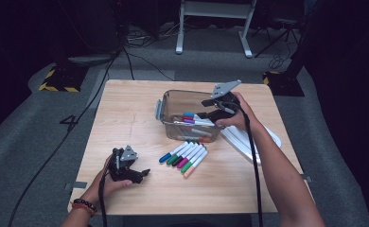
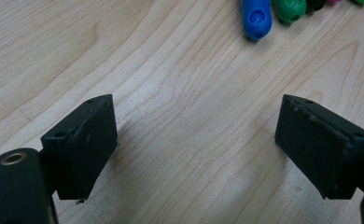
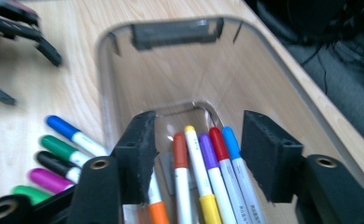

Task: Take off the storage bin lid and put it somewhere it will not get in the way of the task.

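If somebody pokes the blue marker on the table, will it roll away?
Probably a little. The blue marker looks round and smooth, so a sideways nudge could roll it. The green marker lies right beside it and would likely stop it on that side. It looks stiff and light.

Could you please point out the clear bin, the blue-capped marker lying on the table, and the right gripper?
Clear bin (image 1: 165,105): high view, its left rim.
Blue-capped marker (image 1: 165,158): high view, its blue cap.
Right gripper (image 3: 196,151): right gripper view, midway between its open jaws.
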Tool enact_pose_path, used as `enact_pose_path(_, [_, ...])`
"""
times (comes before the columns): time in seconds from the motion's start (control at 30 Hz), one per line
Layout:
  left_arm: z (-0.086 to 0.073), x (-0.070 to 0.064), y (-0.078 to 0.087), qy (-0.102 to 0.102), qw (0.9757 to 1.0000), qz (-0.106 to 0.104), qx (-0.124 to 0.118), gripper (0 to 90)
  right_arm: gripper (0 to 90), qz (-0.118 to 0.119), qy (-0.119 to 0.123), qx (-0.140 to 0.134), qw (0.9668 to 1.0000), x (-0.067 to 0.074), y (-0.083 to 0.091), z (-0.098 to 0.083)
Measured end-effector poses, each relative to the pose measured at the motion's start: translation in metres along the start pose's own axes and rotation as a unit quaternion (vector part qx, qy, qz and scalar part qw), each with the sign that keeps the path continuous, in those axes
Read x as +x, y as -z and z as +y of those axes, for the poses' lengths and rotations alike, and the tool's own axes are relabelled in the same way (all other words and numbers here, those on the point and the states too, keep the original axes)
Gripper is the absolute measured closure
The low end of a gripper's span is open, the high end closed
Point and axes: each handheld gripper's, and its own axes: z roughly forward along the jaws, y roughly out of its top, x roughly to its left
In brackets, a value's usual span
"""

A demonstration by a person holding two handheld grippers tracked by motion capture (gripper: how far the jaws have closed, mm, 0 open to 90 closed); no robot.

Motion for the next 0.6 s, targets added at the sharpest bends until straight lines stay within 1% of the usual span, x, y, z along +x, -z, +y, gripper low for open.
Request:
enact_pose_path(0.1, [0.0,0.0,0.0,0.0,1.0,0.0,0.0,13.3,42.3,-0.004,0.004,-0.023,0.9997,0.009,0.016,-0.003])
enact_pose_path(0.23, [0.0,0.0,0.0,0.0,1.0,0.0,0.0,13.3,40.9,-0.004,0.007,-0.052,0.9986,0.02,0.033,-0.008])
enact_pose_path(0.3, [0.0,0.0,0.0,0.001,1.0,0.0,0.0,13.3,39.9,-0.008,0.013,-0.058,0.9982,0.026,0.04,-0.011])
enact_pose_path(0.4, [0.0,0.0,0.0,0.001,1.0,0.0,0.0,13.3,39.5,-0.005,0.02,-0.069,0.9974,0.034,0.05,-0.017])
enact_pose_path(0.47, [0.0,0.0,0.0,0.0,1.0,0.0,0.0,13.3,39.5,0.0,0.02,-0.078,0.9968,0.039,0.056,-0.022])
enact_pose_path(0.6, [0.0,0.0,0.0,0.0,1.0,0.0,0.0,13.3,39.6,0.005,0.027,-0.085,0.996,0.051,0.066,-0.031])
